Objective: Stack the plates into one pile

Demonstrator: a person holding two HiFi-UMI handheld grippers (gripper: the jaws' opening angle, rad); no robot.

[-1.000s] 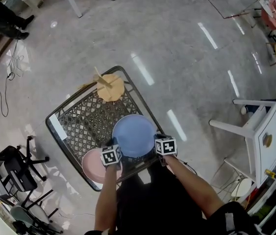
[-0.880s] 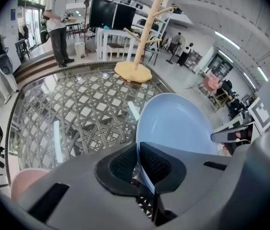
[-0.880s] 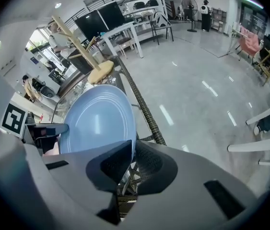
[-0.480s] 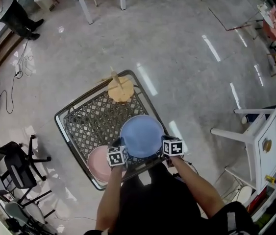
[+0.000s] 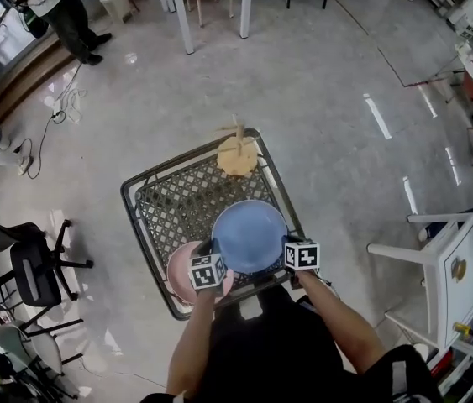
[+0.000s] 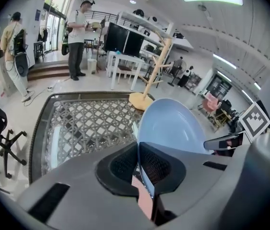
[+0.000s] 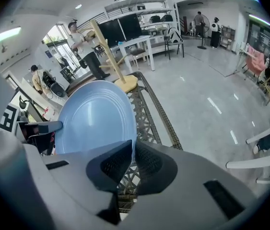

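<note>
A blue plate is held level above the black lattice table, its left edge overlapping a pink plate that lies on the table below. My left gripper is shut on the blue plate's left rim. My right gripper is shut on its right rim, and the plate fills the middle of the right gripper view. In the left gripper view a sliver of the pink plate shows under the jaws.
A wooden stand with a round base sits at the table's far corner. A white table is at the right, office chairs at the left. A person stands far back left.
The blue plate, held by both grippers, has stayed over the table's near edge beside the pink plate. The head camera has tilted, so the table sits further right in view.
</note>
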